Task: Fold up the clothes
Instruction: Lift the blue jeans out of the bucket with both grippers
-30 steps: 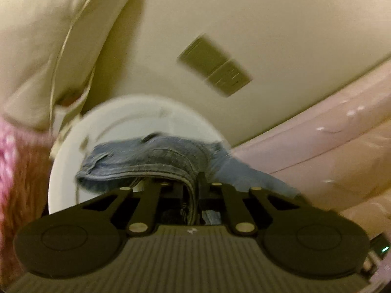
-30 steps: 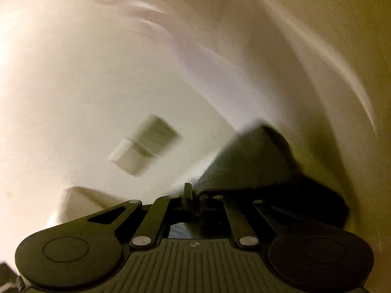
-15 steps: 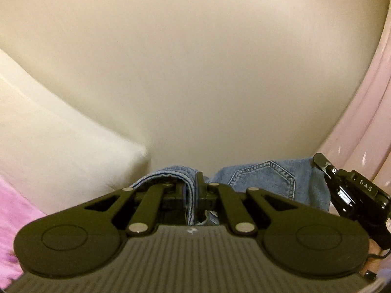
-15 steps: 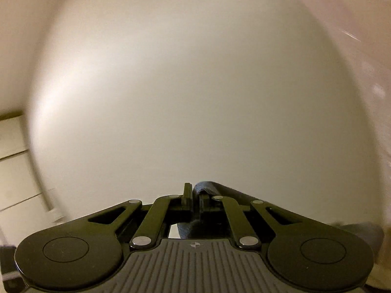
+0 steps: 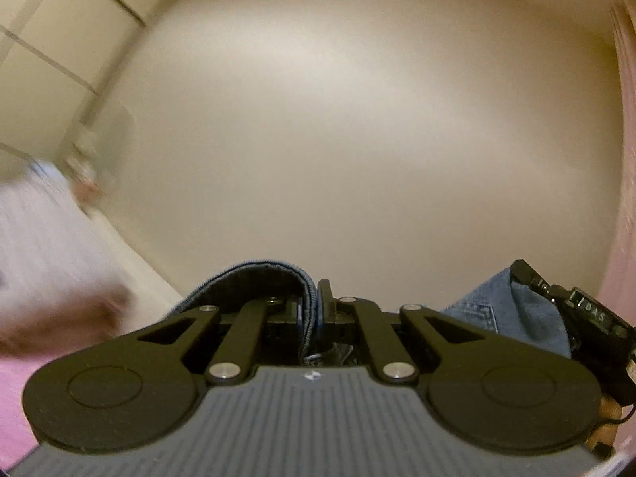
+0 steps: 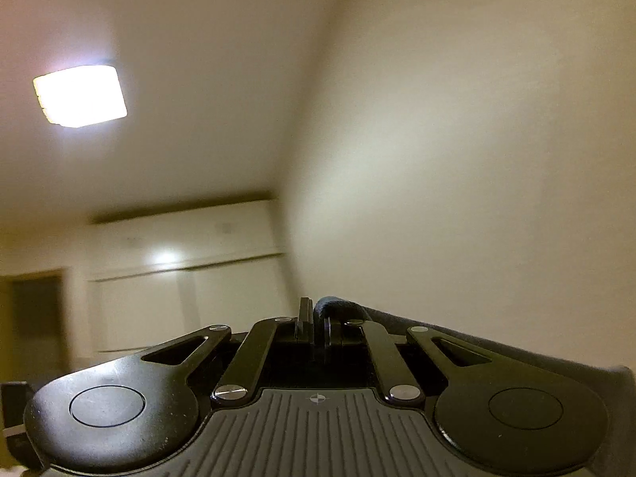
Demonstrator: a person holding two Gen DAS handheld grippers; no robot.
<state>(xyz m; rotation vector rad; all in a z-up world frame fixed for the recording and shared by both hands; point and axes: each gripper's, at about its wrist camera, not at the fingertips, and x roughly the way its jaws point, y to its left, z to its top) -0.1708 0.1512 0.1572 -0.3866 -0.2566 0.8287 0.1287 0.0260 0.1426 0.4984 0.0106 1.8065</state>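
Where the left gripper [image 5: 314, 310] points level across the room, a plain cream wall [image 5: 357, 127] fills most of its view, smooth and bare. At the upper left, pale cupboard doors [image 5: 51, 51] with thin seams run slantwise, smeared by motion blur. Below them a blurred white-and-pink mass [image 5: 43, 246] spreads along the left edge; what it is cannot be told. A pink curtain [image 5: 624, 198] hangs down the right edge.

Its jaws are clenched on the blue denim jeans [image 5: 258, 278] — a thick hemmed band arches up from between the pads and falls away to the left. More of the denim, with a stitched pocket, hangs at the lower right, just beside the other gripper's black body [image 5: 588, 318], which carries white lettering.

The right gripper [image 6: 316, 320] tilts upward. Its view takes in a cream ceiling [image 6: 198, 39] with a glowing square lamp [image 6: 79, 95], the corner where the ceiling meets the wall [image 6: 477, 159], and a blurred row of white cabinets [image 6: 190, 270] low at the left, with a dark doorway [image 6: 35, 318] beside them. Its jaws are pressed together on a fold of the jeans [image 6: 417, 326] — dark here, in shadow — which drapes off over the right linkage toward the frame's edge.

No floor or tabletop shows in either view.
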